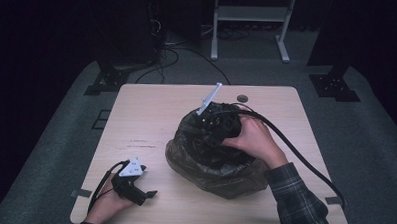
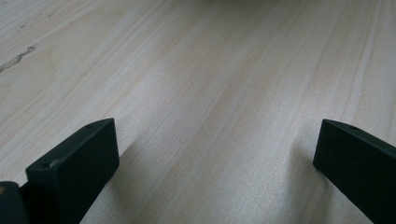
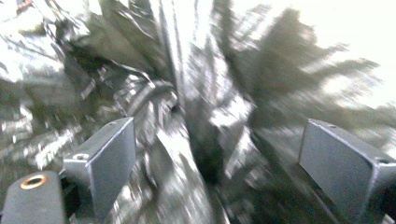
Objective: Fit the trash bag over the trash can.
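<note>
- A pale wooden table is seen from the high view, standing on grey carpet in a dark room.
- A crumpled dark translucent plastic bag lies on the table right of centre, its mouth turned up and away from the person.
- The right gripper is pushed down into the mouth of the bag, gripped by the right hand, which rests on the bag's upper edge; a plaid sleeve is worn on that forearm.
- The grey three-cornered plate of that gripper is seen sticking up above the bag, and a thick black cable trails from it across the table's right side to the near right corner.
- In the right gripper view, the two jaws are set wide apart with nothing clamped between them; blurred, shiny, crinkled bag film is seen ahead of and between them.
- The left gripper is laid low at the near left corner of the table, held by the left hand, well apart from the bag.
- In the left gripper view, the jaws are spread wide over bare wood grain, and nothing is held between them.
- A small round dark disc is set in the tabletop near the far edge, just beyond the bag.
</note>
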Demonstrator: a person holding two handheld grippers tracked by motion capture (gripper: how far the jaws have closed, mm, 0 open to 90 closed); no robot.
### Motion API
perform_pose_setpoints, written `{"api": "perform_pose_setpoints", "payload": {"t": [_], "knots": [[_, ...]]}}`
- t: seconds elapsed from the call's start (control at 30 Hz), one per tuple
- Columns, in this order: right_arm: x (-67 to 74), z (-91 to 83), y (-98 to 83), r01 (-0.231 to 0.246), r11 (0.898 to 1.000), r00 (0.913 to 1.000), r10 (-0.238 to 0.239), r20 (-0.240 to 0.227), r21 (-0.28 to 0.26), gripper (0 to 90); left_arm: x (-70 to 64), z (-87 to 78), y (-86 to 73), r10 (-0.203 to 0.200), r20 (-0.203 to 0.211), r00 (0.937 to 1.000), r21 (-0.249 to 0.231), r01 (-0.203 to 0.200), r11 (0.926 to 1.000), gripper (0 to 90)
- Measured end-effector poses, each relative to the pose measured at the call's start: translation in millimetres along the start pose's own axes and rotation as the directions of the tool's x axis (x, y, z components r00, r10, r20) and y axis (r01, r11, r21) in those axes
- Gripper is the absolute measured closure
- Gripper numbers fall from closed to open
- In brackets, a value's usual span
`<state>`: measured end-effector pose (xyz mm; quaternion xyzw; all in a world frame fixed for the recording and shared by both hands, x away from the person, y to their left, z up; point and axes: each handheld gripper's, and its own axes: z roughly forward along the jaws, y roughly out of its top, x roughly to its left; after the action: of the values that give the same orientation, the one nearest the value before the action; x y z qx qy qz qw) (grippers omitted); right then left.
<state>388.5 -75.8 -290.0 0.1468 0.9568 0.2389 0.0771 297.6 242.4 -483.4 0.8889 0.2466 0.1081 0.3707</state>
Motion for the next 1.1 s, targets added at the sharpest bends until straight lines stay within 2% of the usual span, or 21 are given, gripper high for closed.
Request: {"api": "perform_pose_setpoints", "payload": {"t": [0.1, 0.17, 0.33, 0.5, 0.6, 0.67, 0.73, 0.9, 1.03, 1.1], "knots": [[-6.6, -8.3, -7.8, -0.026, 1.0, 0.9996, 0.026, 0.013, -0.014, 10.2, 0.0, 0.0, 0.0, 0.0, 0.0, 1.0, 0.0, 0.0, 1.0, 0.0], [-13.4, -10.9, -14.2, -0.047, 0.999, 0.9986, 0.047, 0.025, -0.005, 10.2, 0.0, 0.0, 0.0, 0.0, -0.001, 1.0, -0.001, 0.0, 1.0, 0.0], [-25.9, -8.2, -24.4, -0.085, 0.996, 0.9956, 0.084, 0.04, 0.013, 10.2, 0.0, 0.0, 0.0, 0.0, 0.0, 1.0, 0.0, 0.0, 1.0, 0.0], [-27.7, 3.6, -23.6, -0.085, 0.994, 0.9947, 0.08, 0.064, 0.067, 10.3, 0.0, 0.0, 0.0, 0.0, 0.0, 1.0, 0.0, 0.0, 1.0, 0.0], [-27.7, 2.2, -24.4, -0.086, 0.995, 0.9944, 0.082, 0.067, 0.058, 10.1, 0.0, -0.1, 0.0, 0.0, 0.0, 1.0, 0.001, 0.0, 1.0, 0.0], [-26.7, -0.8, -25.3, -0.083, 0.996, 0.9946, 0.081, 0.065, 0.039, 10.1, 0.0, 0.0, 0.0, 0.0, 0.0, 1.0, 0.0, 0.0, 1.0, 0.0], [-25.4, -6.2, -27.3, -0.087, 0.996, 0.9955, 0.087, 0.036, -0.007, 10.1, 0.0, 0.0, 0.0, 0.0, 0.0, 1.0, 0.0, 0.0, 1.0, 0.0], [-21.5, -22.6, -38.4, -0.087, 0.992, 0.9955, 0.09, 0.028, -0.086, 10.1, 0.0, 0.0, 0.0, 0.0, 0.0, 1.0, 0.0, 0.0, 1.0, 0.0], [-20.4, -39.9, -52.6, -0.104, 0.982, 0.994, 0.108, 0.017, -0.157, 10.1, 0.0, 0.0, 0.0, 0.0, 0.0, 1.0, 0.0, 0.0, 1.0, 0.0], [-20.0, -50.2, -60.4, -0.108, 0.976, 0.993, 0.115, 0.028, -0.187, 10.0, 0.0, 0.0, 0.0, 0.0, 0.0, 1.0, 0.0, 0.0, 1.0, 0.0]]}}
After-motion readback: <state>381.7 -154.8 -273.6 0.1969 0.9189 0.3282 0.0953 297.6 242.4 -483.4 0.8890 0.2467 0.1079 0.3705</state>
